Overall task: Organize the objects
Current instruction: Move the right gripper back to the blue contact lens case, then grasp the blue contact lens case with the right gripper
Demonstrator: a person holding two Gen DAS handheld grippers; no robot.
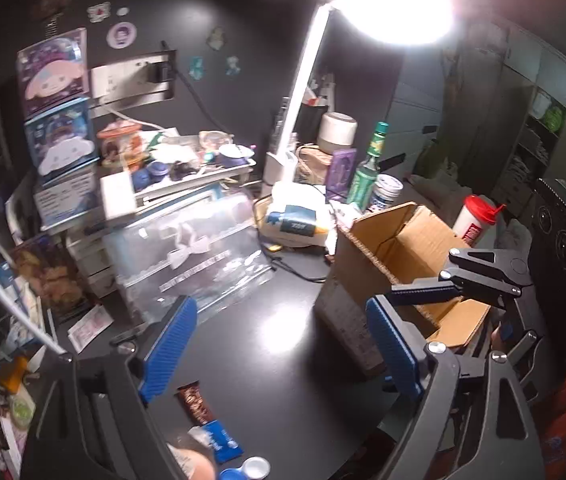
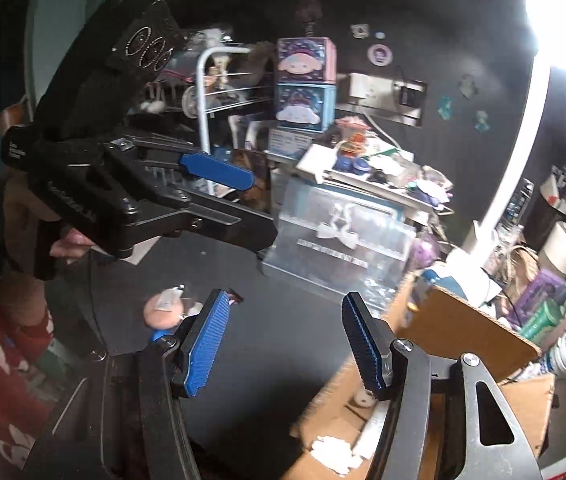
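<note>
The left gripper has its blue fingers spread wide with nothing between them, above bare black table. Low in that view, below the fingers, lie a brown snack packet, a blue packet and a small blue-and-silver cap. To the right stands an open cardboard box, with the right gripper's fingers over its far corner. The right gripper is likewise released, its fingers wide apart and empty, at the box edge; white bits lie in the box bottom. A pink round pad rests on the table at left. A clear plastic case sits further back, centre of frame.
</note>
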